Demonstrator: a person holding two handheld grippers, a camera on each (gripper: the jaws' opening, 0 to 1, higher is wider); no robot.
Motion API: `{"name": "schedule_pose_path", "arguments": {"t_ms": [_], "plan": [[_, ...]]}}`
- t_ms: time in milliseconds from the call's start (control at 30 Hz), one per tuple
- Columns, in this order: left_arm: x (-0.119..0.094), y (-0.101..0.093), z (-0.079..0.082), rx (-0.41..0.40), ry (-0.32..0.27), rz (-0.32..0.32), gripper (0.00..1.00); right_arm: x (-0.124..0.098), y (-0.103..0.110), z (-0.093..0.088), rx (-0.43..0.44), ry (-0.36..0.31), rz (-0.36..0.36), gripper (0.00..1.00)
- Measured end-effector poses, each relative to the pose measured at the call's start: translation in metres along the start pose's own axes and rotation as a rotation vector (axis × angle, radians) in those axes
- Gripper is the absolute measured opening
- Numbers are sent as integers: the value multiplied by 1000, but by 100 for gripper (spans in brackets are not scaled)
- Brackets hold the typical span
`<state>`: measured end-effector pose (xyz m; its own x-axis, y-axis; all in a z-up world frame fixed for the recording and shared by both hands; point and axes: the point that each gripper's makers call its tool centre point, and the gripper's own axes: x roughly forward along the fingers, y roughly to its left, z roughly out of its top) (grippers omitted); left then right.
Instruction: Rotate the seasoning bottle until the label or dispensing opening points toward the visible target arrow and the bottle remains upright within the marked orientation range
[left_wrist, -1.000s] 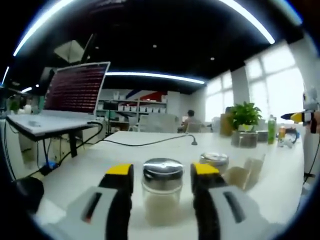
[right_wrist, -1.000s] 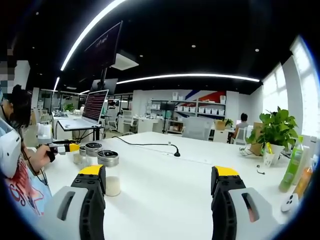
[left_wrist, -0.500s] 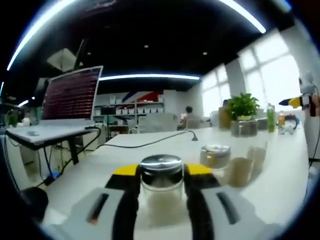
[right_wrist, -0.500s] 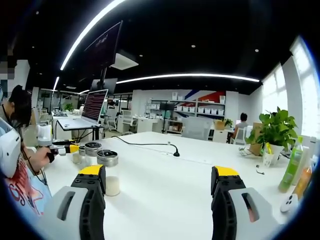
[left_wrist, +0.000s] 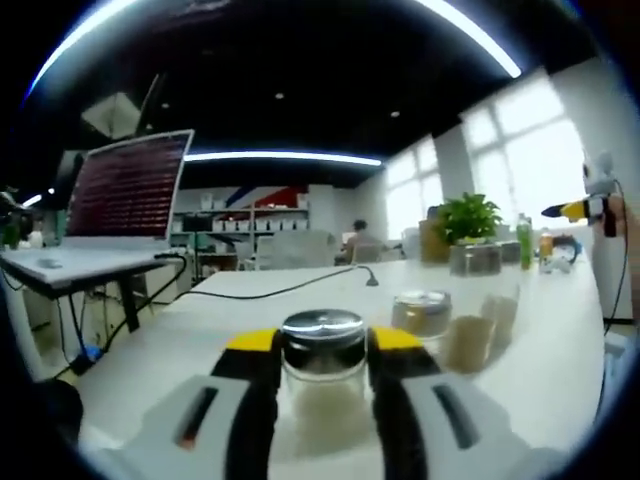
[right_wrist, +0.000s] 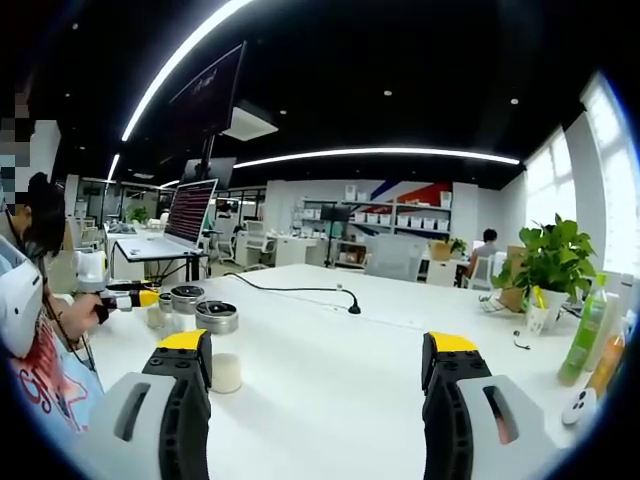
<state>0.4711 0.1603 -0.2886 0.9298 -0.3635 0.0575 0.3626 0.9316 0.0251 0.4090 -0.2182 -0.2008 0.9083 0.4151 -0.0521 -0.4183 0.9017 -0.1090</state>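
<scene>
A glass seasoning bottle (left_wrist: 323, 372) with a shiny metal lid is seen standing upright on a white worktop (left_wrist: 560, 370), and it serves as the landmark here. In the left gripper view, the left hand-held gripper (left_wrist: 322, 345) is clenched on the bottle, its two yellow-tipped jaws pressed against the glass on either side just below the lid. Pale granules are seen in the lower part of the bottle. Just beyond the bottle and a little to its right, a second jar (left_wrist: 422, 312) with a metal lid is set on the worktop. Well behind the bottle, a black cable (left_wrist: 270, 292) is laid across the worktop, and a potted plant (left_wrist: 470, 228) is placed far off to the right. An open laptop (left_wrist: 125, 190) is raised on a stand to the left of the bottle. In the right gripper view, the right hand-held gripper (right_wrist: 318, 353) is held released, its jaws spread wide apart over bare worktop (right_wrist: 330, 400). The bottle (right_wrist: 217, 344) is seen to its left, partly hidden behind the left jaw, with the left hand-held gripper (right_wrist: 135, 296) and further jars beyond it.
</scene>
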Motion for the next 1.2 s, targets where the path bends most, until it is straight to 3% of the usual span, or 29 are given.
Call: {"name": "schedule_pose_path", "arguments": {"t_ms": [800,933,1200], "plan": [[2,0,0,-16,28,-238,35,3,-2,0,4,4,-8,89],[1,1,0,6,22,-239,35,3,0,2,-2,1,-4,89],[0,0,0,-21,37,-354,35,4,0,-1,9,10,1,89]]}}
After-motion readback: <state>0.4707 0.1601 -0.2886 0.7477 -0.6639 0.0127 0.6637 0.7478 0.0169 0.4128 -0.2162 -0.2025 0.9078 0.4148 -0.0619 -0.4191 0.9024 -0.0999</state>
